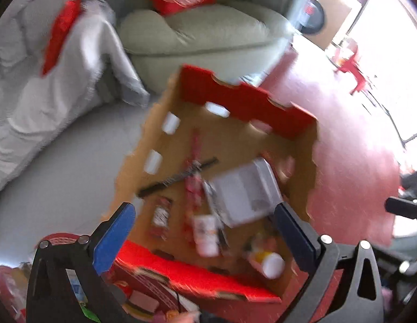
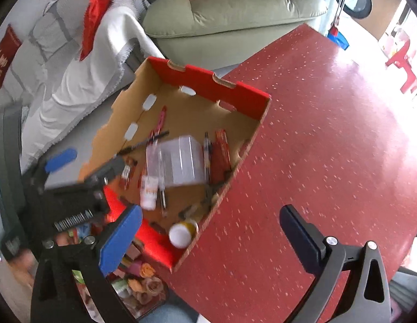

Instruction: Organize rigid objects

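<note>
1. Pens, a clear plastic container (image 2: 181,161), a white bottle (image 2: 149,191) and a yellow jar (image 2: 183,232) lie inside the cardboard box (image 2: 243,145) on the red surface (image 2: 329,148).
2. Left gripper (image 1: 205,231) fingers spread wide above the box, empty.
3. Right gripper (image 2: 208,234) fingers spread, empty.

Open-topped cardboard box (image 2: 208,86) sits at the red table's (image 2: 329,148) left edge, holding a clear plastic container (image 2: 183,161), pens and small bottles; right gripper (image 2: 208,238) hangs wide open, nothing between its jaws.
</note>
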`<state>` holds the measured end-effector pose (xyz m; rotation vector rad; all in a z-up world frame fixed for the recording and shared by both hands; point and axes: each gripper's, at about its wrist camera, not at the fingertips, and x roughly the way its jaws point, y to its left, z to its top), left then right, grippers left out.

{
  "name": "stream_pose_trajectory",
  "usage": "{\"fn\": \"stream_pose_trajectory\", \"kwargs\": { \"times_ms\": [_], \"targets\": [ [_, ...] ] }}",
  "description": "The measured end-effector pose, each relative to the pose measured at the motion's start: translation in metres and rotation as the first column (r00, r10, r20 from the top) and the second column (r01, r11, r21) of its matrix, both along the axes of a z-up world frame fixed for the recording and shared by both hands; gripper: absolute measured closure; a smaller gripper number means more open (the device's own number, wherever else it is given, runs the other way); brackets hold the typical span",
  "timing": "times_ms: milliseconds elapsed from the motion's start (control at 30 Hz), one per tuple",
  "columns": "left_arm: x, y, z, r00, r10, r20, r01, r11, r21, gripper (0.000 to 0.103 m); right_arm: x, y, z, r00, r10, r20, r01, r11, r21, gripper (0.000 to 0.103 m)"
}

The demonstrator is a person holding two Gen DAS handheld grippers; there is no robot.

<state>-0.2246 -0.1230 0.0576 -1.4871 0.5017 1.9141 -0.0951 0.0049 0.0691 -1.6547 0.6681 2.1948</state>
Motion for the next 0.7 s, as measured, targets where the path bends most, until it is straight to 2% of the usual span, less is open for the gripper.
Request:
{"fn": "stream_pose_trajectory", "kwargs": {
  "times_ms": [133, 300, 400, 567, 700],
  "targets": [
    [0.015, 0.002, -0.004, 1.000, -0.026, 0.007, 0.027, 0.995, -0.097, 0.000, 0.030, -0.025, -0.005, 0.999, 0.021, 0.033, -0.021, 1.000, 0.014, 0.000],
    [0.039, 0.009, -0.006, 0.995, -0.086, 0.044, 0.092, 0.985, -0.143, 0.000, 0.050, -0.037, -0.005, 0.998, 0.015, 0.069, -0.019, 0.998, 0.057, 0.000],
    [0.049, 0.009, -0.005, 0.995, -0.093, 0.039, 0.098, 0.981, -0.169, 0.000, 0.054, -0.035, 0.002, 0.998, 0.005, 0.066, -0.011, 0.996, 0.090, 0.000],
    [0.052, 0.008, 0.004, 0.998, -0.062, 0.032, 0.066, 0.986, -0.153, 0.000, 0.058, -0.032, 0.009, 0.998, -0.006, 0.058, 0.000, 0.994, 0.112, 0.000],
    [0.052, 0.009, 0.009, 0.997, -0.069, 0.037, 0.073, 0.987, -0.140, 0.000, 0.058, -0.033, 0.010, 0.998, -0.004, 0.056, -0.002, 0.994, 0.110, 0.000]
  ]
}}
